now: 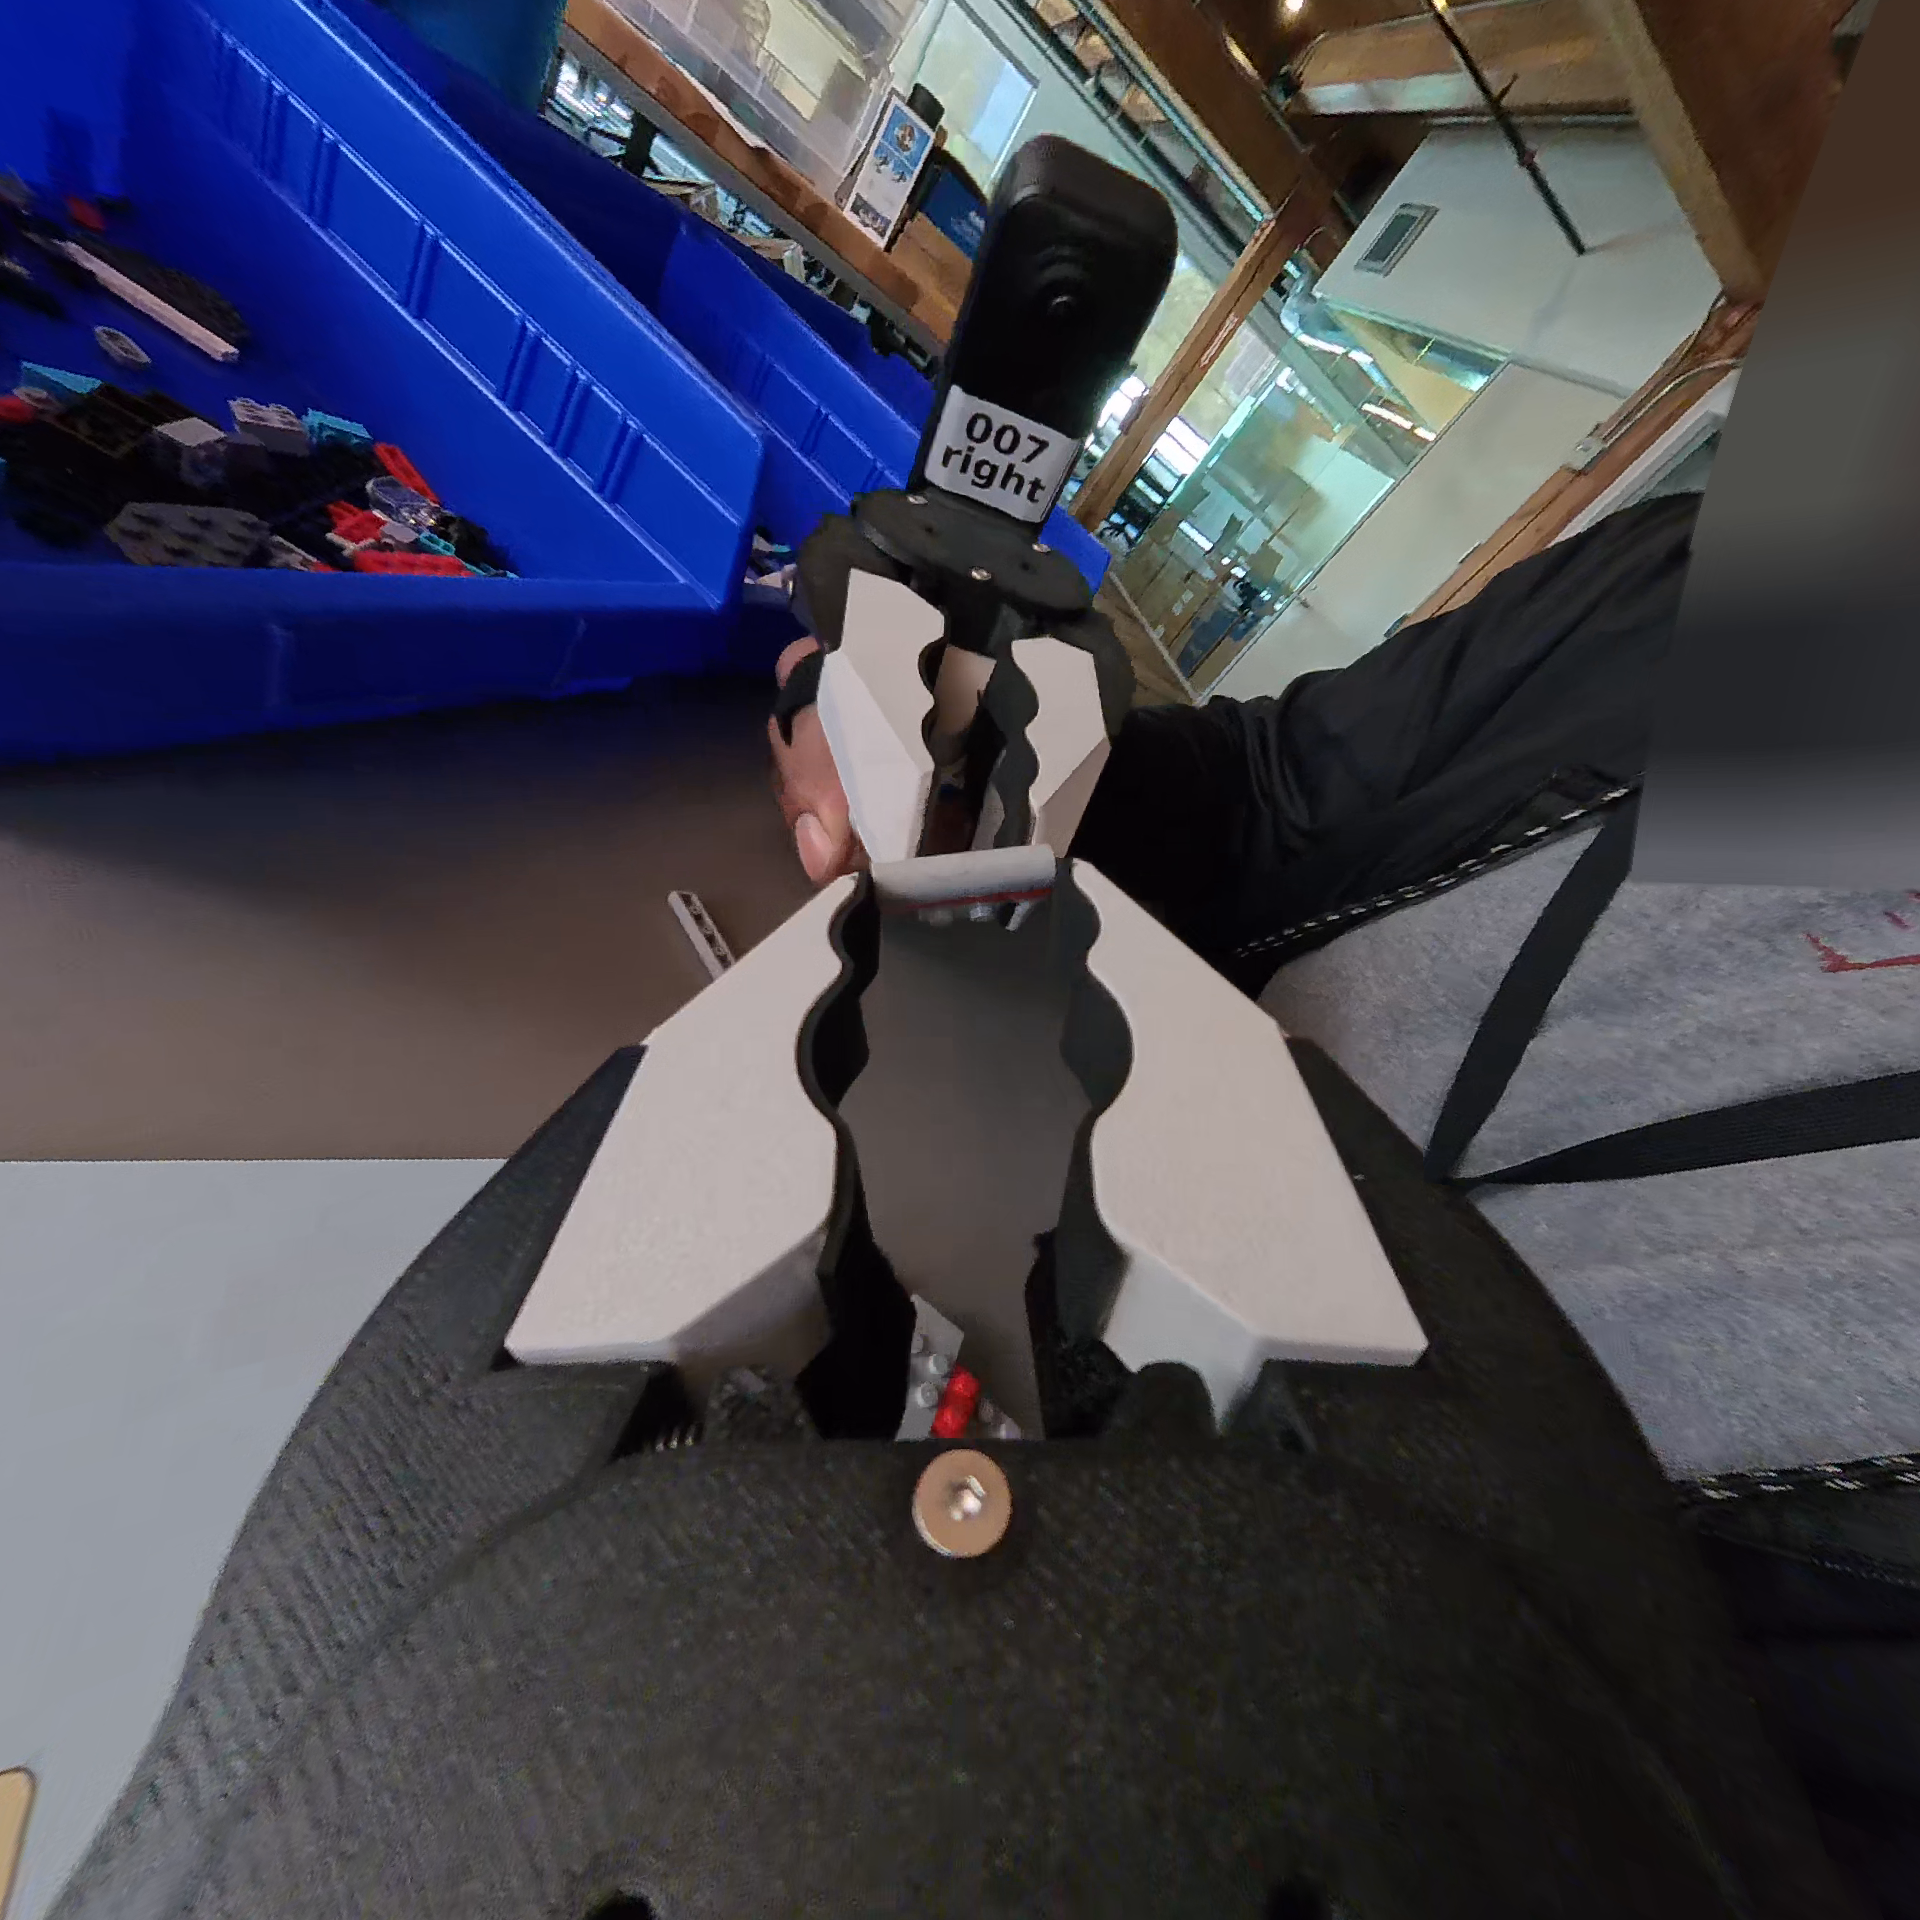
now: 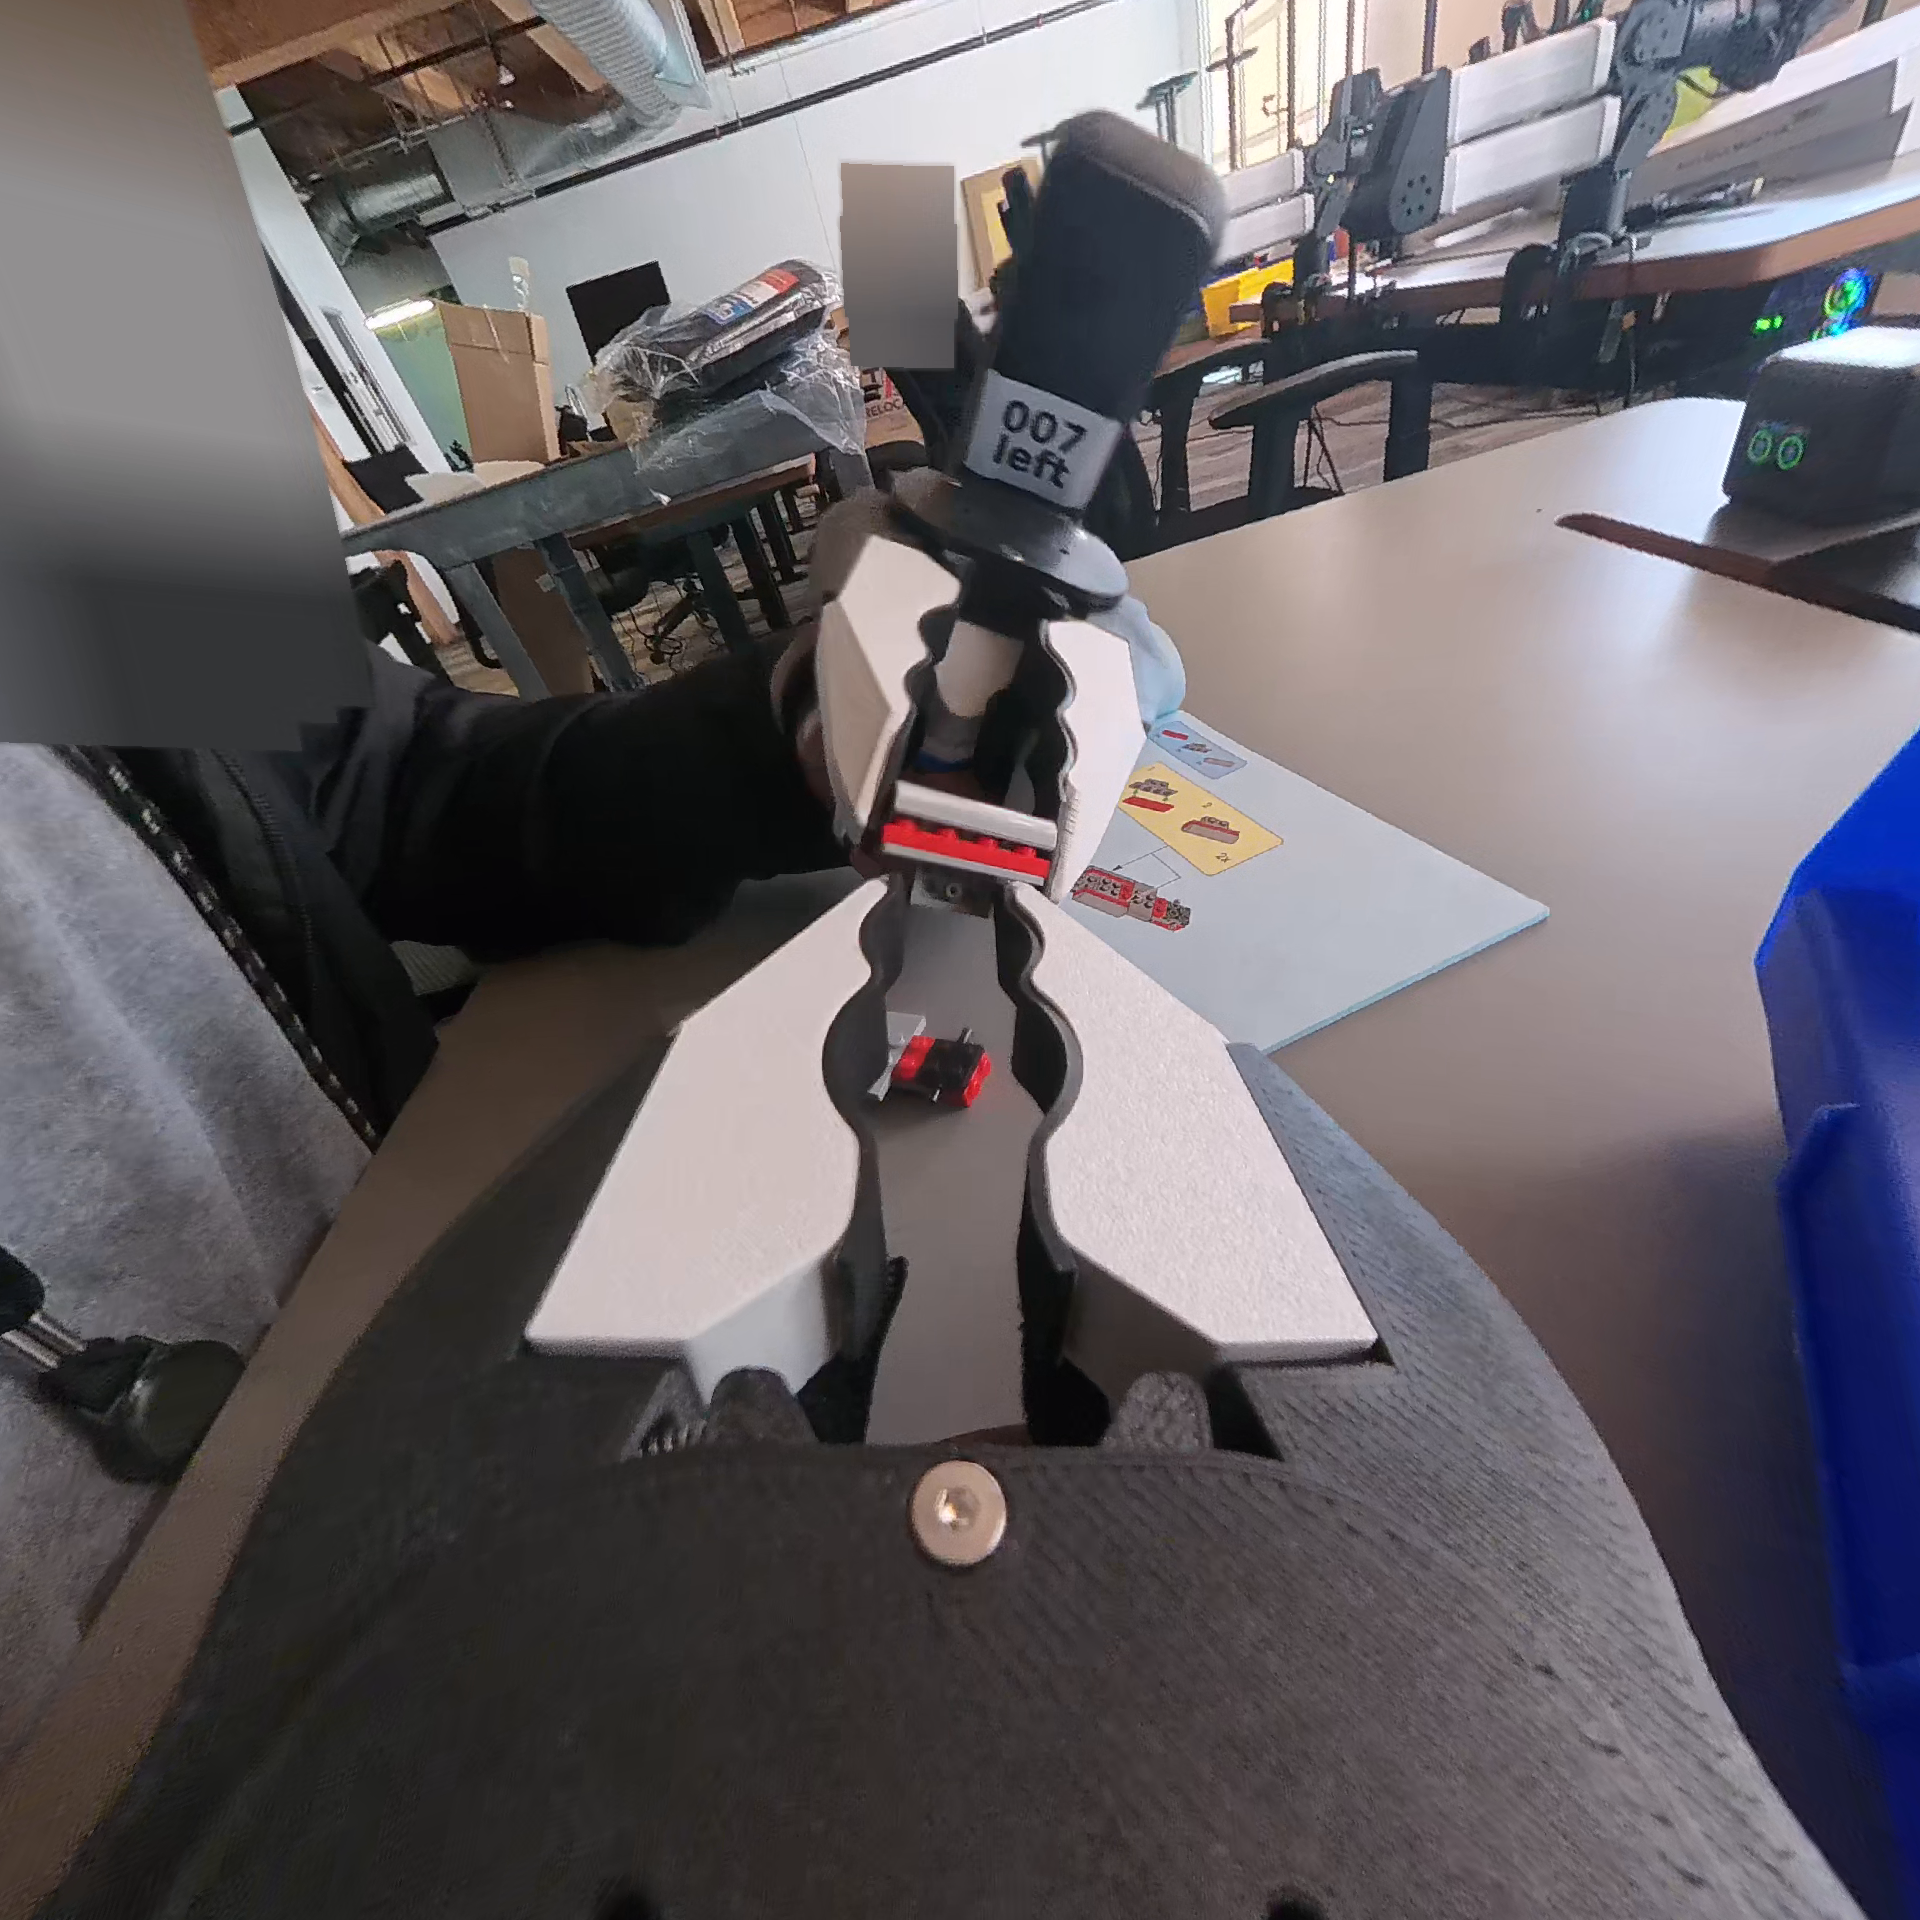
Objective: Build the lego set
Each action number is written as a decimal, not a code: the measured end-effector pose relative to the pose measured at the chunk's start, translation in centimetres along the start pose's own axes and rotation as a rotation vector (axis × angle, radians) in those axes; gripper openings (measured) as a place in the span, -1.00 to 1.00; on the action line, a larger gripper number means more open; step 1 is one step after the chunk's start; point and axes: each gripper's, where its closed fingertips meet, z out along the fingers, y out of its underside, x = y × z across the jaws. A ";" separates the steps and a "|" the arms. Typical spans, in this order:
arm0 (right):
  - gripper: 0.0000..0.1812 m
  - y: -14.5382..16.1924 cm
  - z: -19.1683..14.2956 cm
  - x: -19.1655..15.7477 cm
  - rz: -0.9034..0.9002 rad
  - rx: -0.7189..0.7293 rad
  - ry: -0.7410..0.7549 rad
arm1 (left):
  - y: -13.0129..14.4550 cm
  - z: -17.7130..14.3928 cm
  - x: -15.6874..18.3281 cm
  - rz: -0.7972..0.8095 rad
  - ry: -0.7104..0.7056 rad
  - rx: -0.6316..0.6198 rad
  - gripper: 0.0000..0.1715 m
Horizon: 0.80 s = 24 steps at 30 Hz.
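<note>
My left gripper (image 1: 971,883) is shut on a small stack, a white brick over a red plate (image 1: 966,873). The stack also shows in the right wrist view (image 2: 966,831), held in the left gripper (image 2: 971,836) above the table. My right gripper (image 2: 948,899) faces it tip to tip and is shut on a small grey studded piece (image 2: 943,891), which touches the stack's red side. In the left wrist view the right gripper (image 1: 971,831) is just beyond the stack. A small red, black and grey assembly (image 2: 935,1070) lies on the table below both grippers.
A blue bin (image 1: 623,540) with several loose bricks stands at the left, with a second blue bin (image 1: 727,291) behind it. A white beam (image 1: 701,930) lies on the brown table. An instruction booklet (image 2: 1299,935) lies to the right. A person's black sleeves hold both grippers.
</note>
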 end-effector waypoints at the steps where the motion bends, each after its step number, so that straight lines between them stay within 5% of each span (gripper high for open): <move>1: -0.79 0.0 0.0 0.0 -0.012 0.001 -0.001 | 0.0 0.0 0.1 -0.017 0.015 0.006 -0.62; 10: -0.76 -0.4 -1.5 -0.6 -0.275 0.000 0.021 | -0.1 -0.1 2.3 -0.194 0.228 0.035 -0.63; 24: -0.69 0.8 -1.7 -5.8 -0.452 -0.062 -0.203 | 3.1 2.1 5.7 -0.193 0.364 -0.165 -0.63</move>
